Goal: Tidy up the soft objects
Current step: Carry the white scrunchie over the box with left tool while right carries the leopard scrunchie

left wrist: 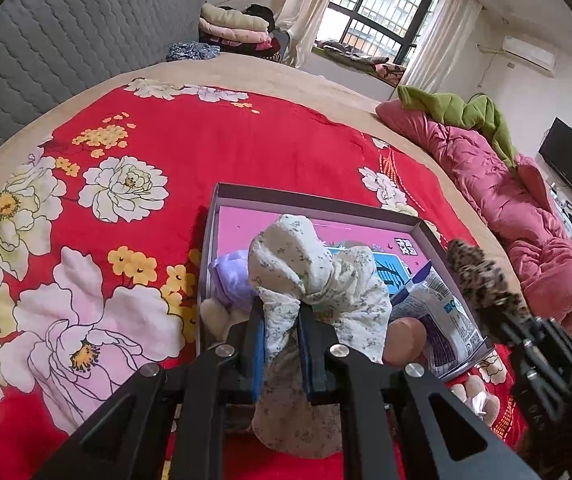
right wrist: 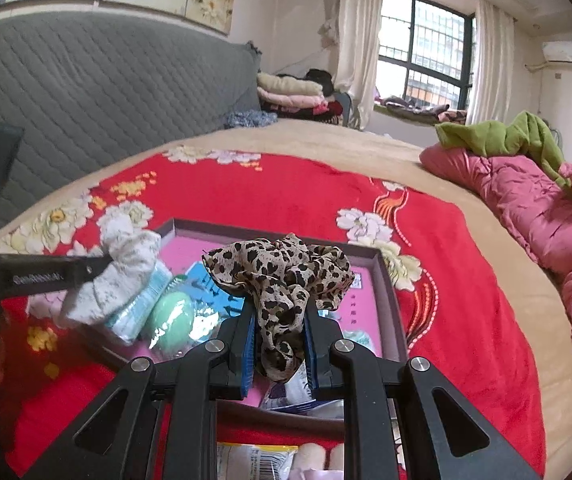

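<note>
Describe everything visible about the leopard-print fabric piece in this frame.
The leopard-print fabric piece is thin, tan cloth with black spots, gathered and ruffled like a scrunchie. The right tongs are shut on its lower part, the blue pads pressing both sides, so it bunches out above the tips. It hangs over the shallow box with the pink base, on the red floral bedspread.

**My two hand-held grippers, up close**

My left hand-held gripper [left wrist: 280,320] is matte black, with angled arms pierced by triangular cut-outs and joined by round silver pivot screws. Its fingers [left wrist: 258,336] carry blue pads. My right hand-held gripper [right wrist: 280,334] is built the same. In the right wrist view, the left one's side bears small white lettering, too blurred to read.
</note>
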The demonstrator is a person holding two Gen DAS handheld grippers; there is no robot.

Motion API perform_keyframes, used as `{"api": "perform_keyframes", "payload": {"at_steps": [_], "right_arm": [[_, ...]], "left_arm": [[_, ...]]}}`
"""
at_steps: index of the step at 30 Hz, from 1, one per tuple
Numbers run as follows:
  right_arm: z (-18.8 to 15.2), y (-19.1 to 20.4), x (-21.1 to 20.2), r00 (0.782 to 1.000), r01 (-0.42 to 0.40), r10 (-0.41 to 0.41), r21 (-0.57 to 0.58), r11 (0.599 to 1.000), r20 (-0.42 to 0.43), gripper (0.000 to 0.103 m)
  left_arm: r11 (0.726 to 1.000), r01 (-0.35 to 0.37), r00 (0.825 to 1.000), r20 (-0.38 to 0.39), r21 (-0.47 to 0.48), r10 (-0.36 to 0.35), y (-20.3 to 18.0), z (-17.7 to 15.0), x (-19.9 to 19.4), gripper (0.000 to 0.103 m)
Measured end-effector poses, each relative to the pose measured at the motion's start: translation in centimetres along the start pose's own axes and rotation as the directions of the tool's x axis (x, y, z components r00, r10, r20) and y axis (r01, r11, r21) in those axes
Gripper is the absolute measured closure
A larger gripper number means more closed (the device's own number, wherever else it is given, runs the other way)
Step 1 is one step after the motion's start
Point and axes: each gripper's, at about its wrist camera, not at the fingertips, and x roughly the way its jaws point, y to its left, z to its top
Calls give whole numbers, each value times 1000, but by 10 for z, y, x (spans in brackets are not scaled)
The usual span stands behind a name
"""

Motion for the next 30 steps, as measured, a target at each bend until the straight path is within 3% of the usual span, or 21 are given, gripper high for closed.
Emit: {"api": "perform_keyframes", "payload": {"at_steps": [7,30], "right_arm": [[-10,9,26,998,23,-25,-42,999,-59,83],[-19,17,33,997,-13,8,-69,998,-72,81]], "left_arm": [[1000,4,1000,-6,5,-4,0,0,-1,88],[1000,7,1000,-26,16,-6,-4,-1,4,88]]}}
